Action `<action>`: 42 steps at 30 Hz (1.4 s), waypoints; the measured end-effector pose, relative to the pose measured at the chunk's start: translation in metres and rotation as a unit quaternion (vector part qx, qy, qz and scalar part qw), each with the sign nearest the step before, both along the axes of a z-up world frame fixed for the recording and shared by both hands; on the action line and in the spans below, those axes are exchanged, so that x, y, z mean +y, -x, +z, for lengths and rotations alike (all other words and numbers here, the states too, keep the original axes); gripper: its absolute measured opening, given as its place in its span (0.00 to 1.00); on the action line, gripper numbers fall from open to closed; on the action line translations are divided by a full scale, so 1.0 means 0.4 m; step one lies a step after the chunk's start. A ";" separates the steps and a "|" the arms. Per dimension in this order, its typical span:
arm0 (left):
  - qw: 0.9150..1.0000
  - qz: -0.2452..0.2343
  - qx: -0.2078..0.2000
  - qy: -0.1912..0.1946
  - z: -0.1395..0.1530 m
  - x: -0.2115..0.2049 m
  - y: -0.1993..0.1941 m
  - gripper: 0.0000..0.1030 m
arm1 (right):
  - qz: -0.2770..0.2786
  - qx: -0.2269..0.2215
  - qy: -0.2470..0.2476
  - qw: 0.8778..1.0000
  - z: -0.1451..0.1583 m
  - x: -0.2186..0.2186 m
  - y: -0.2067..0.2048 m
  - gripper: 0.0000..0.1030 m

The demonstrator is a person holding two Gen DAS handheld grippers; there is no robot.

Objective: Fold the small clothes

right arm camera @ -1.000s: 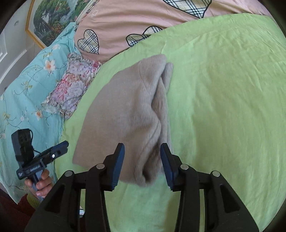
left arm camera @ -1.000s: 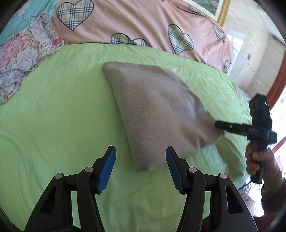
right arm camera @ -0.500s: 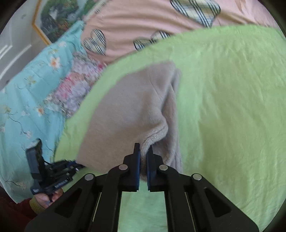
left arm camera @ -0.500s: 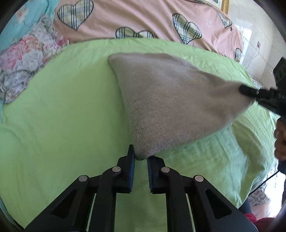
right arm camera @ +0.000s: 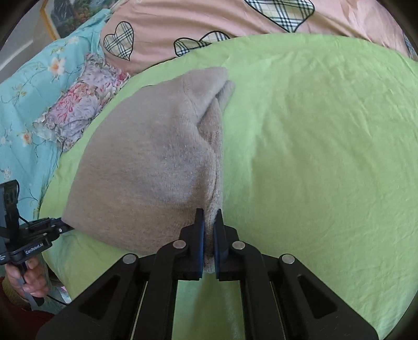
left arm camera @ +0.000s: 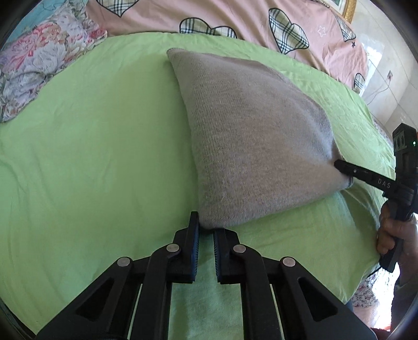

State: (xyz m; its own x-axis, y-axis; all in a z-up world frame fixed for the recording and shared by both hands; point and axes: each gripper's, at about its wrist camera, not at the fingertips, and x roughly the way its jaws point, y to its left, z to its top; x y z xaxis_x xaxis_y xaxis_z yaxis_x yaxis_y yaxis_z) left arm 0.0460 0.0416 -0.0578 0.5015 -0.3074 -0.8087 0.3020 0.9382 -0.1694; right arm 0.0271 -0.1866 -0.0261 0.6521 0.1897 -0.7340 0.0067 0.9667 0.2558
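Observation:
A beige knitted garment lies folded on the green bed sheet. My left gripper is shut on its near corner. My right gripper is shut on the other near corner, where several layers bunch together. Both near corners are lifted off the sheet, so the garment hangs taut between the two grippers while its far edge rests on the sheet. The right gripper shows in the left wrist view; the left gripper shows in the right wrist view.
A pink quilt with plaid hearts lies along the far side of the bed. A floral pillow and a turquoise floral cover lie to the left. A framed picture hangs on the wall.
Both grippers went from open around the near corners to shut on them. The near edge has since been lifted and drawn taut between them.

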 end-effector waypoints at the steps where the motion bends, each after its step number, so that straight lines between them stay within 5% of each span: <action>1: 1.000 -0.004 0.000 0.002 0.006 0.005 0.006 0.08 | -0.002 0.003 0.002 1.000 0.004 -0.001 0.004 0.08; 8: 0.996 -0.059 -0.045 0.053 0.124 0.039 0.058 0.13 | -0.024 -0.019 -0.044 0.999 0.091 -0.034 0.036 0.18; 11: 0.994 -0.063 -0.064 0.061 0.158 0.012 0.024 0.15 | -0.011 -0.035 -0.089 0.995 0.123 -0.041 -0.026 0.19; 14: 0.994 -0.058 -0.057 0.069 0.159 -0.012 -0.022 0.15 | -0.010 -0.027 -0.114 0.993 0.106 -0.047 -0.122 0.35; 17: 0.995 -0.054 -0.048 0.075 0.154 -0.030 -0.062 0.18 | -0.004 -0.010 -0.151 0.988 0.078 -0.051 -0.176 0.37; 20: 0.995 -0.050 -0.044 0.072 0.150 -0.044 -0.086 0.22 | 0.000 0.015 -0.123 0.992 0.070 -0.026 -0.212 0.11; 23: 0.995 -0.050 -0.052 0.075 0.160 -0.052 -0.106 0.27 | -0.007 -0.027 -0.105 0.994 0.118 -0.028 -0.185 0.11; 25: 0.994 -0.049 -0.055 0.077 0.166 -0.060 -0.127 0.27 | -0.010 -0.003 -0.072 0.997 0.098 -0.016 -0.202 0.12; 27: 0.994 -0.048 -0.056 0.076 0.168 -0.068 -0.142 0.27 | -0.027 0.035 -0.029 0.999 0.071 -0.005 -0.213 0.29; 30: 0.994 -0.042 -0.054 0.083 0.167 -0.069 -0.163 0.27 | -0.048 -0.036 0.013 0.998 0.147 0.037 -0.159 0.35; 33: 0.994 -0.043 -0.042 0.096 0.153 -0.073 -0.181 0.27 | 0.009 -0.074 0.004 0.997 0.185 0.108 -0.131 0.35; 35: 0.995 -0.037 -0.032 0.089 0.128 -0.078 -0.198 0.25 | 0.032 -0.044 -0.003 0.999 0.153 0.129 -0.150 0.35; 38: 0.996 -0.030 -0.010 0.078 0.067 -0.082 -0.233 0.16 | -0.001 0.008 0.001 1.000 0.058 0.074 -0.198 0.25; 42: 0.997 -0.029 -0.013 0.072 0.047 -0.088 -0.247 0.15 | -0.022 0.006 -0.030 0.999 0.030 0.019 -0.215 0.10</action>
